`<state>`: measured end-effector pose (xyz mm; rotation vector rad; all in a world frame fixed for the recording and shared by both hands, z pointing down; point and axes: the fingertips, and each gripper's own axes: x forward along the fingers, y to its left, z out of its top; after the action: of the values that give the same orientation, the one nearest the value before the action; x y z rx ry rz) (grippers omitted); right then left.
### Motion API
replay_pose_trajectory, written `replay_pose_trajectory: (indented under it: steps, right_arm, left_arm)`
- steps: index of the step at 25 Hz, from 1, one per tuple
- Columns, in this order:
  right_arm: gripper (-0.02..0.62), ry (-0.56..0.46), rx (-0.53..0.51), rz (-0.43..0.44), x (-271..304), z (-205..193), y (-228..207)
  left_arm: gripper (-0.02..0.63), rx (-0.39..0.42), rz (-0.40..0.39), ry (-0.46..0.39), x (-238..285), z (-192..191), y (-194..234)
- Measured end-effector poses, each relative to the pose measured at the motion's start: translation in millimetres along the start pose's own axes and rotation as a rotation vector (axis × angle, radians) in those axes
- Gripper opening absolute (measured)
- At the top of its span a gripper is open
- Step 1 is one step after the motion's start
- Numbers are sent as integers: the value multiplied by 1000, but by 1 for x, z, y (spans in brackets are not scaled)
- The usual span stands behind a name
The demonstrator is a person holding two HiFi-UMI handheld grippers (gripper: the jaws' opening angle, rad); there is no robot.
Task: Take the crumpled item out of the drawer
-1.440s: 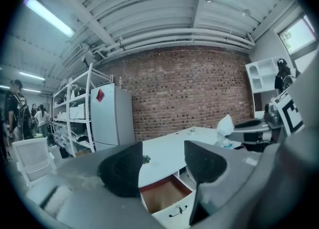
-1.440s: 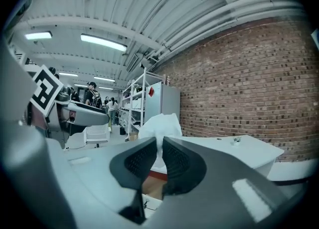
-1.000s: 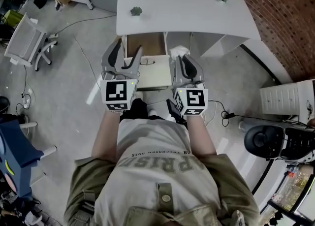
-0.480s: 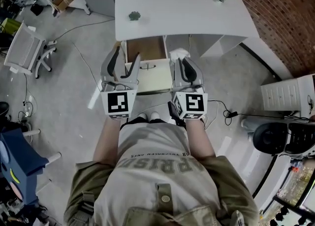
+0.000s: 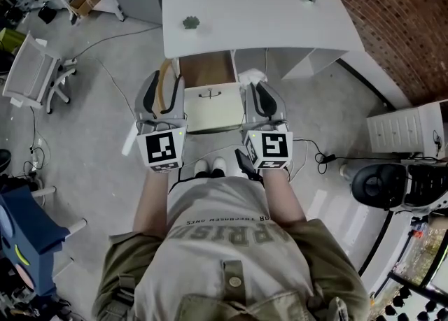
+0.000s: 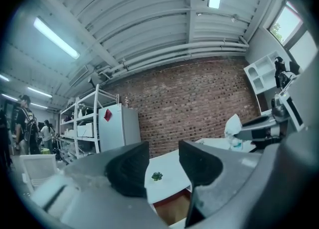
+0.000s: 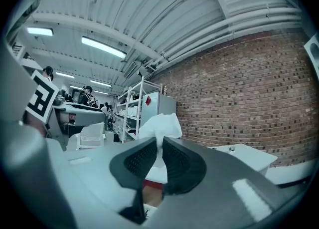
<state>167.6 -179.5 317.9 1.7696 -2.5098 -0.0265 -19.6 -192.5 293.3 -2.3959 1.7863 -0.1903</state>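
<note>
Head view: one open drawer (image 5: 210, 99) under the white desk (image 5: 259, 26), two small green ornaments (image 5: 190, 23) on top, and the single crumpled item (image 5: 252, 75) looks lifted clear, up at the tip of the right gripper (image 5: 257, 87); I'd call this the carry-away. Left gripper view: the left gripper (image 6: 163, 155) shows its jaws well apart, just been narrowing, with nothing between them. Right gripper view: the jaws are nearly together, pinching the white wad, and next comes a steady hold while picking a spot to set it down.
</note>
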Motion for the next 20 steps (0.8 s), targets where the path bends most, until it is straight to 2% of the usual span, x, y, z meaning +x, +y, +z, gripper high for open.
replay_pose_trajectory:
  steps: [8, 11, 16, 20]
  right_arm:
    - [40, 5, 1, 11, -2, 0, -2]
    - [40, 6, 1, 10, -3, -1, -1]
    - [40, 5, -6, 11, -2, 0, 2]
    - [40, -3, -18, 17, 0, 3, 2]
  left_arm:
    - [127, -24, 33, 18, -9, -3, -3]
    - [126, -25, 44, 26, -12, -5, -2]
    - [106, 17, 44, 19, -14, -7, 2]
    - [62, 3, 52, 26, -14, -6, 2]
